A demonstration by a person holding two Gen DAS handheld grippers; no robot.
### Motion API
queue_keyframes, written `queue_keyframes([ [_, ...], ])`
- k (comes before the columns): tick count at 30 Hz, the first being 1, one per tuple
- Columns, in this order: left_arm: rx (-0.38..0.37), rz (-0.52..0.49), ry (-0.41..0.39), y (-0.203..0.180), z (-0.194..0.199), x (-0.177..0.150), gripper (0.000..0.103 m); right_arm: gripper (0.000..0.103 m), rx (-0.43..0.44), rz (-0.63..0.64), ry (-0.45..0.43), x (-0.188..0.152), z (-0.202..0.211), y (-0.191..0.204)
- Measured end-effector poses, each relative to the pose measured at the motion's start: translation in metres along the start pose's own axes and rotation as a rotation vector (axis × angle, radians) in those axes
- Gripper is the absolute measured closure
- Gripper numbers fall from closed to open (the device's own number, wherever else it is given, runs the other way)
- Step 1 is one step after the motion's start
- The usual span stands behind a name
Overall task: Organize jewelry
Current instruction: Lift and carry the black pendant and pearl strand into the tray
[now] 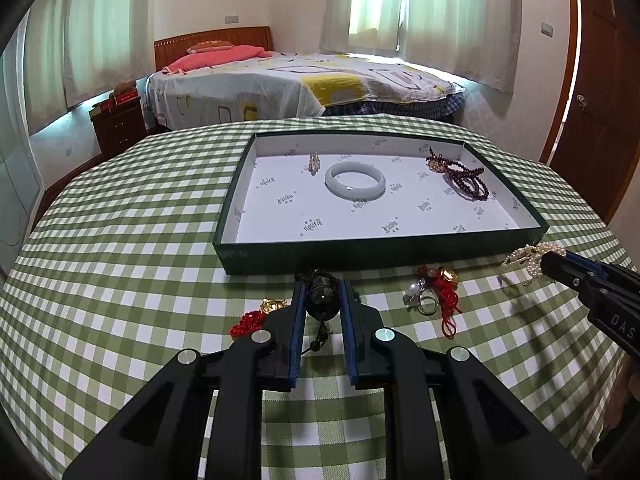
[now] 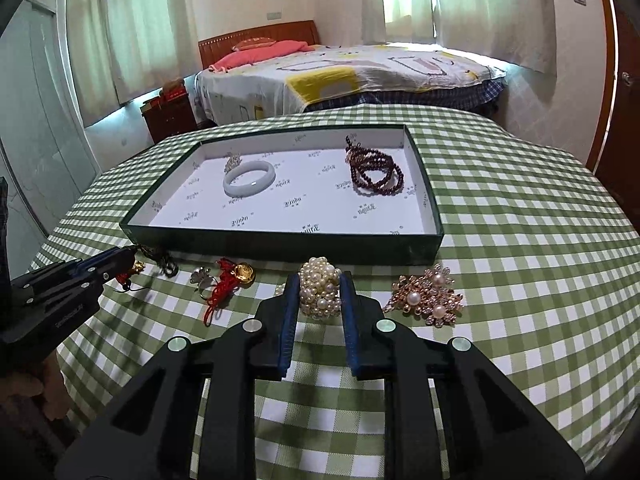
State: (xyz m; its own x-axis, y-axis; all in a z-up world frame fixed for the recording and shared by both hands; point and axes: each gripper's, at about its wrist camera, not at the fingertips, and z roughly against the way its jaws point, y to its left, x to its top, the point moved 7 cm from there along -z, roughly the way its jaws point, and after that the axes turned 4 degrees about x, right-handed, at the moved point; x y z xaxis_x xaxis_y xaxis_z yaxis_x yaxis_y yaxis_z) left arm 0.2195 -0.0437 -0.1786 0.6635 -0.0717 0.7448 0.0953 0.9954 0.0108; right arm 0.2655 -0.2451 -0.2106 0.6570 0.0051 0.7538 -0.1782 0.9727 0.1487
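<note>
A dark green tray [image 1: 360, 249] [image 2: 280, 246] with a white lining sits on the checked table. In it lie a white jade bangle [image 1: 355, 181] [image 2: 250, 179], a dark red bead strand [image 1: 464, 176] [image 2: 374, 168] and a small silver piece [image 1: 314, 162]. My left gripper [image 1: 322, 294] is shut on a black bead bracelet [image 1: 322, 294] just in front of the tray. My right gripper [image 2: 320, 292] is shut on a pearl bracelet [image 2: 320, 290], which also shows in the left wrist view [image 1: 528, 256].
On the cloth in front of the tray lie a red cord with a gold charm [image 2: 236, 280] [image 1: 444, 292], a silver ring [image 2: 202, 276] [image 1: 424, 304], a second red-and-gold charm [image 1: 260, 314] and a rose-gold pearl brooch [image 2: 428, 298]. A bed stands behind the table.
</note>
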Motion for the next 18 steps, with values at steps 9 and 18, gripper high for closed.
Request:
queue_keyframes([
  [9, -0.003, -0.003, -0.042, -0.001, 0.014, 0.010, 0.085, 0.083, 0.007, 0.009, -0.051, 0.014, 0.019, 0.005],
  [18, -0.013, -0.002, -0.096, -0.002, 0.028, 0.034, 0.085, 0.083, 0.010, 0.029, -0.113, 0.039, 0.034, 0.011],
])
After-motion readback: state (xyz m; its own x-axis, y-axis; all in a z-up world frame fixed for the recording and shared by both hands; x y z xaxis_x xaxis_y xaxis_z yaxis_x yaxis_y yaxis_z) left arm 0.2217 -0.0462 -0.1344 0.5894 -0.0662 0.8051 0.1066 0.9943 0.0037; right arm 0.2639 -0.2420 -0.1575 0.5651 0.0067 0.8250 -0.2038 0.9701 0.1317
